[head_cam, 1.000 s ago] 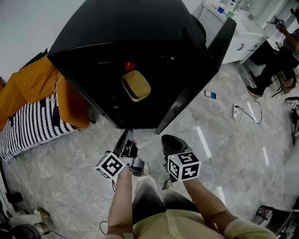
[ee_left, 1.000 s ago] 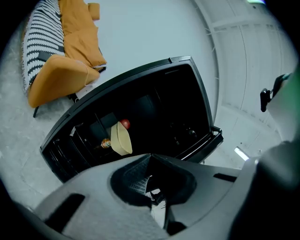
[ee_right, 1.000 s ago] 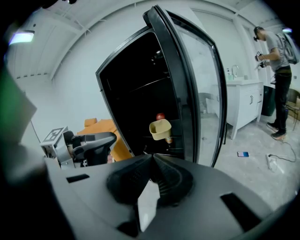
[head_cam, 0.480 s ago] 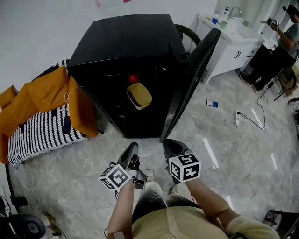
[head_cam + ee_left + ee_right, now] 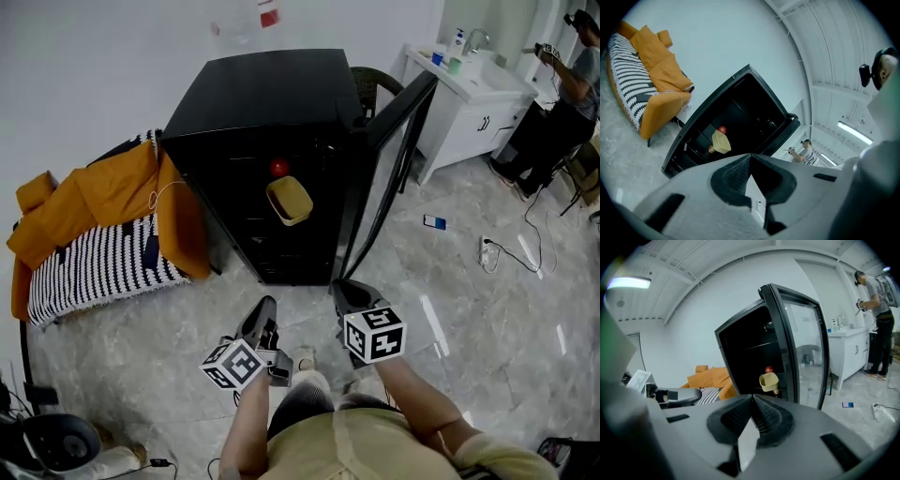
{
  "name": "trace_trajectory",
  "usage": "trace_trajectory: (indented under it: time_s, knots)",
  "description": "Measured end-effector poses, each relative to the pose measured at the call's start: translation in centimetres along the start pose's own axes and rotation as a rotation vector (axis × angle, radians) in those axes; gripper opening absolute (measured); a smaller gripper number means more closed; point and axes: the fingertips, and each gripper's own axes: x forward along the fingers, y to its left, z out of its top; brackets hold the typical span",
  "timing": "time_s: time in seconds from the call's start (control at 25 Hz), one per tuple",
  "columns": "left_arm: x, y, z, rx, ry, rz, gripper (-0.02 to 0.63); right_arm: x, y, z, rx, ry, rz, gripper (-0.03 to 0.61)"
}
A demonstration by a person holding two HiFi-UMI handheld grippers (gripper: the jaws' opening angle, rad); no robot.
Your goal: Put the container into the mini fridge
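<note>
Grey marble floor [image 5: 487,309], white wall behind. Left gripper [image 5: 263,309] and right gripper [image 5: 343,289] were held low by the person's body, each w/ jaws pressed together and nothing between them, well apart from the mini fridge [image 5: 262,94]. The yellow container [image 5: 290,200] sat on a shelf inside, just below a red round item [image 5: 279,168]. So the placing looked done; what was left, prob., was shutting the door [image 5: 386,173], which stood swung open on the right. Floor btw grippers and fridge was bare. An orange-covered sofa [image 5: 103,202] crowded the fridge's left side; a phone [image 5: 434,222] lay on the floor beyond the door's edge.
</note>
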Motion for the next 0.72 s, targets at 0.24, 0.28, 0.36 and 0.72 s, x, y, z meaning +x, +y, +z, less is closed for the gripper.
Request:
trace_trajectory:
  time_s: [0.24, 0.28, 0.36, 0.72]
  knots:
    - [-1.3, -0.7, 0.5, 0.075, -0.026, 0.037, 0.021, -1.2, 0.3, 0.3, -0.001, -0.015, 0.021, 0.029]
    - [-1.5, -0.8, 0.6, 0.093, -0.027, 0.044, 0.021, -1.5, 0.5, 0.3, -0.003, -0.015, 0.023, 0.029]
    - [-1.9, -1.0, 0.8, 0.139, -0.026, 0.063, 0.021, -1.8, 0.7, 0.3, -0.008, -0.018, 0.030, 0.029]
    - [-3.3, -1.5, 0.0, 0.284, -0.004, 0.128, 0.022, -2.7, 1.8, -0.4, -0.048, -0.008, 0.054, 0.029]
